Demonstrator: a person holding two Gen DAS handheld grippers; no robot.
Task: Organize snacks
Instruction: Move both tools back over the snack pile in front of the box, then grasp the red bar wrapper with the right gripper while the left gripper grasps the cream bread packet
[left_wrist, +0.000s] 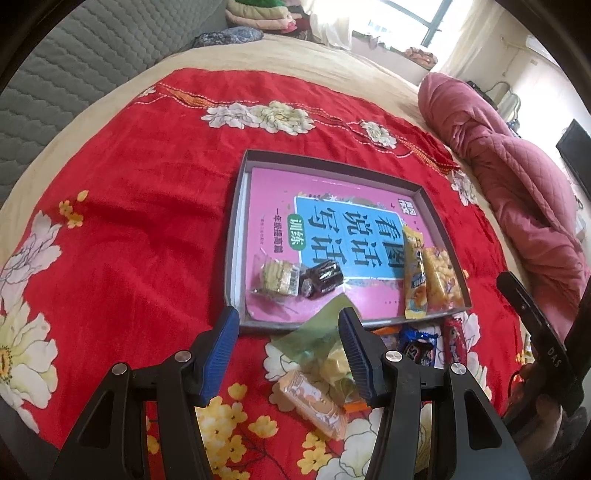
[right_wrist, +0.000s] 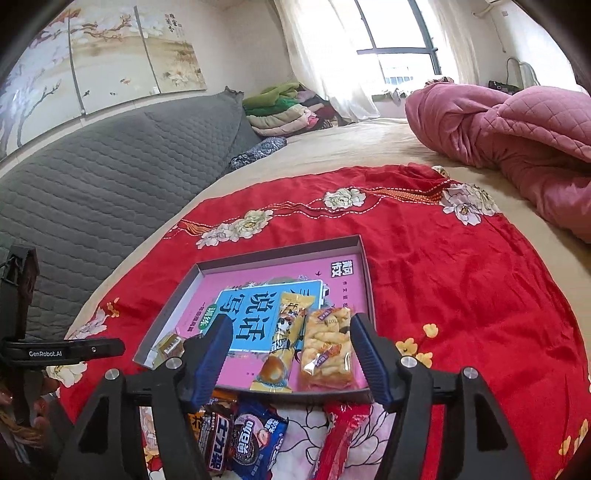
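Note:
A shallow grey tray (left_wrist: 236, 229) holding a pink book lies on the red floral cloth. Inside it sit a biscuit pack (left_wrist: 279, 278), a dark candy (left_wrist: 323, 277), a long yellow packet (right_wrist: 284, 343) and a clear bag of puffs (right_wrist: 327, 350). My left gripper (left_wrist: 288, 328) is open above the tray's near edge; a green wrapper (left_wrist: 314, 336) and an orange pack (left_wrist: 314, 402) lie loose on the cloth under it. My right gripper (right_wrist: 291, 332) is open over the tray's near right corner, nothing gripped. Below it lie a dark bar (right_wrist: 216, 439), a blue cookie pack (right_wrist: 258, 443) and a red pack (right_wrist: 340, 439).
The red cloth (right_wrist: 461, 288) covers a beige bed. A pink quilt (right_wrist: 517, 133) is bundled at the right, a grey padded headboard (right_wrist: 110, 177) runs along the left, and folded blankets (right_wrist: 280, 110) are stacked at the far end by the window.

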